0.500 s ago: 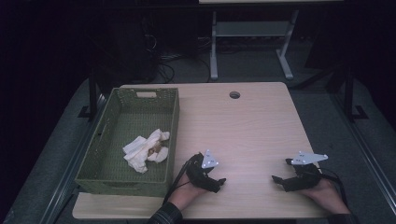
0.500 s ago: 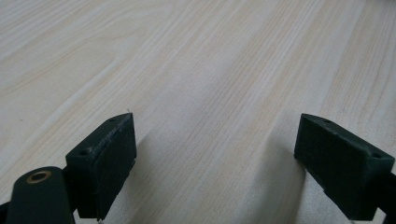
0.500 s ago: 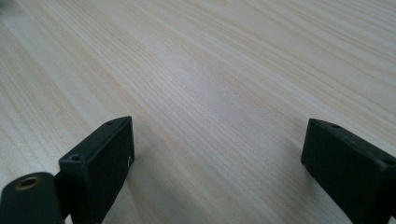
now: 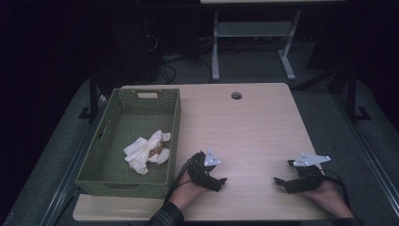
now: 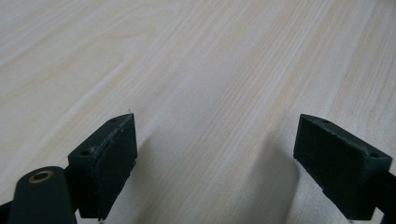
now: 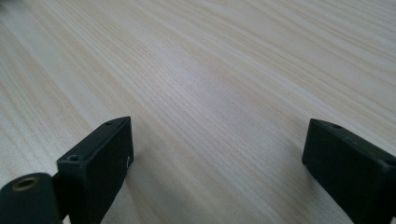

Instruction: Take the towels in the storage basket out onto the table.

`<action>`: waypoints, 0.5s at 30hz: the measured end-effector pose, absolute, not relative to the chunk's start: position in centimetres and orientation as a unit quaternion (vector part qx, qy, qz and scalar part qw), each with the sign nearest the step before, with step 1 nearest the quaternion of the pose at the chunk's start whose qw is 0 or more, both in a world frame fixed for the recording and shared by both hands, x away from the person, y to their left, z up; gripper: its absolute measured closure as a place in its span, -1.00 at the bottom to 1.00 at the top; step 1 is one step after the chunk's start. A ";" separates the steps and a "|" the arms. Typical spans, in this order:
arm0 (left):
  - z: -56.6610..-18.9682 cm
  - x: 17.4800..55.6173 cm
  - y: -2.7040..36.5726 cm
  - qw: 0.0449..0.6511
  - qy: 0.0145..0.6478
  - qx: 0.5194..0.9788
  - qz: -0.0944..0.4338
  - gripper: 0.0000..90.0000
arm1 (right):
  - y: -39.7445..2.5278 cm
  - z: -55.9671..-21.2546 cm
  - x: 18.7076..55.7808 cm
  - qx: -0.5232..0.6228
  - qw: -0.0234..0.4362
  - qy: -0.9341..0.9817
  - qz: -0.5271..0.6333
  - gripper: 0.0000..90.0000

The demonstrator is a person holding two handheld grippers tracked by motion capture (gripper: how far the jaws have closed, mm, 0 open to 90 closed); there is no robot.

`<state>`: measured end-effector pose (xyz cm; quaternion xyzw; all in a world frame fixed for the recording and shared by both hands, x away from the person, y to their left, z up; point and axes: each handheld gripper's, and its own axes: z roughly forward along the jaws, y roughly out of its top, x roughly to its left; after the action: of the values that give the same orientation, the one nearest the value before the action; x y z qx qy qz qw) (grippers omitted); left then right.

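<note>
white cloth [image 4: 145,153] crumpled in green basket [image 4: 106,141], at left of table [image 4: 254,127]. left gripper [image 4: 217,181] low over bare wood just right of basket, jaws spread wide, nothing between. right gripper [image 4: 278,181] near front right edge, well apart from cloth, jaws likewise spread, empty.

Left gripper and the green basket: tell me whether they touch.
Apart. The high view shows the left gripper on the table, with bare wood between it and the green basket; the left gripper view shows wood between open fingers.
</note>
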<state>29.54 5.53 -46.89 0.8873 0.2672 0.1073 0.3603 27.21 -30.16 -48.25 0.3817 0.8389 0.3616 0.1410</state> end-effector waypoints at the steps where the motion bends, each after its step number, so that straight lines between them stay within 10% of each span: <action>1: -46.7 29.6 5.6 0.363 0.269 0.886 0.107 -0.72 | -30.1 -48.3 27.1 0.383 0.141 0.838 0.363 -0.81; 15: -45.8 29.5 5.8 0.363 0.279 0.882 0.112 -0.71 | -30.1 -48.3 27.2 0.379 0.140 0.840 0.362 -0.82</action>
<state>29.51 5.79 -45.76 0.8820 0.2791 0.1116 0.3630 27.21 -30.09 -48.27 0.3789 0.8399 0.3624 0.1404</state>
